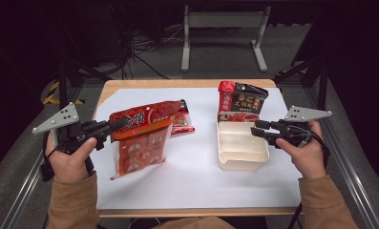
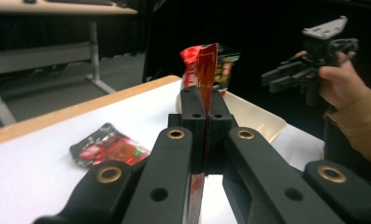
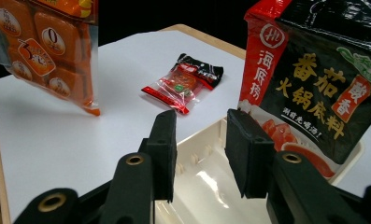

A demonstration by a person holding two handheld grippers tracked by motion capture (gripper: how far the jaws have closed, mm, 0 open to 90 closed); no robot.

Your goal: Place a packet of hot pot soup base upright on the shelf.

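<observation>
High view has our left hand-held gripper (image 1: 114,125) pinching the floppy orange snack bag (image 1: 140,138) by its top edge — could slip; right hand-held gripper (image 1: 256,129) is spread, empty.

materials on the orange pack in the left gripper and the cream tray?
Orange pack: thin glossy plastic film, likely; it hangs limp from the left gripper and is partly see-through over the blocks inside. Cream tray: looks like rigid moulded plastic with a smooth, slightly shiny inside; could be coated pulp.
</observation>
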